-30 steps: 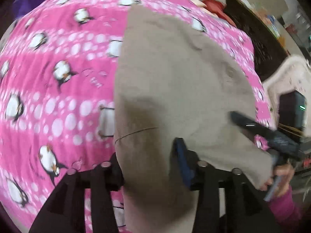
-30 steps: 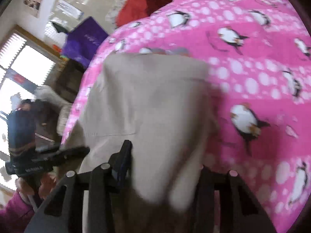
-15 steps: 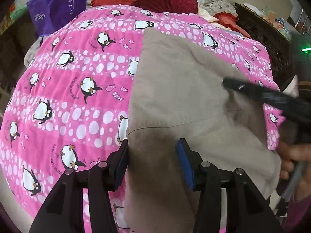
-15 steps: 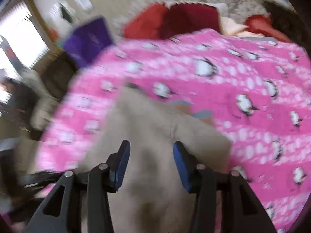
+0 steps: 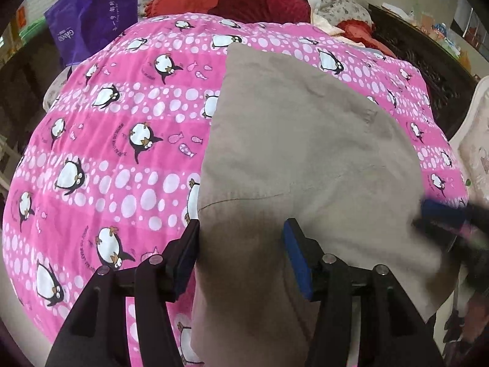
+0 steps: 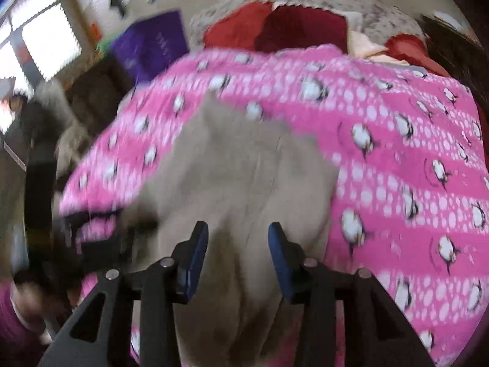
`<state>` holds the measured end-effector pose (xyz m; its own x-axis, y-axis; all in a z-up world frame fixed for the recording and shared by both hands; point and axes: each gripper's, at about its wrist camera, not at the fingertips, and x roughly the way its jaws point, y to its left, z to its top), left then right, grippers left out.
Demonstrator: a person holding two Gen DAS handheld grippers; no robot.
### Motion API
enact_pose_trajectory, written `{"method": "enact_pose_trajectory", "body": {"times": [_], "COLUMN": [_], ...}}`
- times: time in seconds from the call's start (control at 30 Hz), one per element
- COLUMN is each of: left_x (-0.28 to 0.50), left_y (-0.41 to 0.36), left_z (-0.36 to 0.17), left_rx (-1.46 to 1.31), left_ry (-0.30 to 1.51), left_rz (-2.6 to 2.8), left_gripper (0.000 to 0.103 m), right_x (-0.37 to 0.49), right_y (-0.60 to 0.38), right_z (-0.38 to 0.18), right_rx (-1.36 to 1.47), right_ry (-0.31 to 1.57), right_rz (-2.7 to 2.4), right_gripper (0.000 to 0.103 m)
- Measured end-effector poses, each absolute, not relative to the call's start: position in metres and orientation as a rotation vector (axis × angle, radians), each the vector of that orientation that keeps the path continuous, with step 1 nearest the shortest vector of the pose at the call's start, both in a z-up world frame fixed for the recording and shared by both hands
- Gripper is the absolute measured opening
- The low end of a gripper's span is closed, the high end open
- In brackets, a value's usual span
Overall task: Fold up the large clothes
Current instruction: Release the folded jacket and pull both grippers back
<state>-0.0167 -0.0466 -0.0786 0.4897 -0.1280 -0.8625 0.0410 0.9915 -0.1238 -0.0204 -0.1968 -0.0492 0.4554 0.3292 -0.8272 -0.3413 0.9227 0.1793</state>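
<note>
Over the pink penguin blanket (image 5: 122,168), your left gripper (image 5: 241,253) is spread wide above the near edge of the beige garment (image 5: 299,153), gripping nothing. Your right gripper (image 6: 238,257) is likewise spread over the garment's other side, which lies flat on the bed.

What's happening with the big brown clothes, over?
Both grippers, left and right, open. Tan garment flat on penguin blanket. Nothing blocking.
</note>
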Motion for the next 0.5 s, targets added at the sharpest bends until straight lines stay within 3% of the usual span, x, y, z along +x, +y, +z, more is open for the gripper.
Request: {"method": "enact_pose_trajectory", "body": {"times": [0.2,0.37,0.5], "left_x": [-0.028,-0.039,-0.046], "left_y": [-0.046,-0.045,-0.044], "left_z": [-0.072,-0.064,-0.051], "left_rx": [-0.096,-0.086,-0.067], "left_ry": [1.037,1.007,0.959], "left_rz": [-0.092,-0.072,-0.037], "left_gripper": [0.042,0.042,0.042], "right_x": [-0.063,-0.067,-0.067], "right_y": [-0.201,-0.217,-0.221], "right_z": [-0.1,-0.088,-0.058], "right_rx": [-0.105,-0.017,0.018], "right_ry": [1.057,1.046,0.975], "right_rz": [0.328,0.34,0.309], "right_gripper": [0.043,0.046,0.057]}}
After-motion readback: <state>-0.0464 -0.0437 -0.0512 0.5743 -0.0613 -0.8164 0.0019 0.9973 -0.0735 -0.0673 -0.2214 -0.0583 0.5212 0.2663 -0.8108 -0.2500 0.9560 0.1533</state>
